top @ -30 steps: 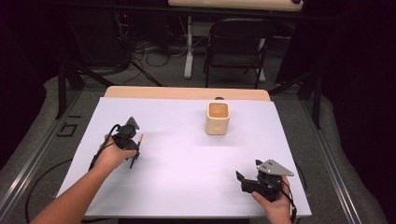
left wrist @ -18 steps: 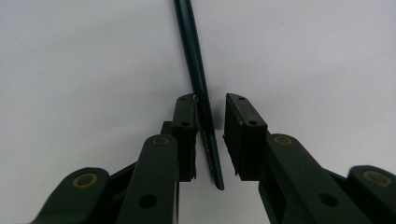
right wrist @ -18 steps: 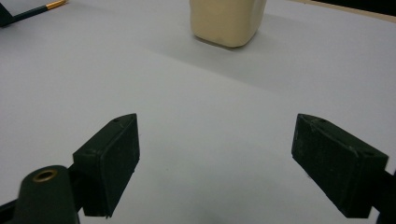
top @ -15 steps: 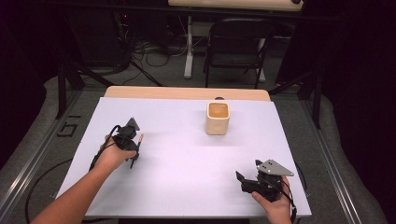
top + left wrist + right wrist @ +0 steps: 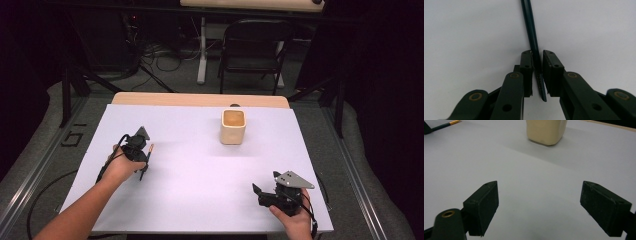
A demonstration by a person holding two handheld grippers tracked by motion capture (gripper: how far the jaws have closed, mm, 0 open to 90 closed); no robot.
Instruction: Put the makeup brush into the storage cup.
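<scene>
Nothing on the bench has shifted since the earlier frames, and both hands sit where they were; only the left gripper (image 5: 141, 150) has changed, its jaws having just been closing around a dark pencil (image 5: 534, 47). Its own view shows the pencil running between the two pads, touching the left pad, with a thin sliver of gap at the right one, so a firm pinch cannot be confirmed. The pencil lies on the white sheet near the bench's left edge, its gold ferrule and eraser end (image 5: 151, 147) pointing toward the far edge. The right gripper (image 5: 265, 192) rests near the bench's near right corner, its jaws spread wide with bare sheet between them. A cream square cup (image 5: 233, 126) stands upright toward the far edge, a little right of the middle, well apart from both grippers.
</scene>
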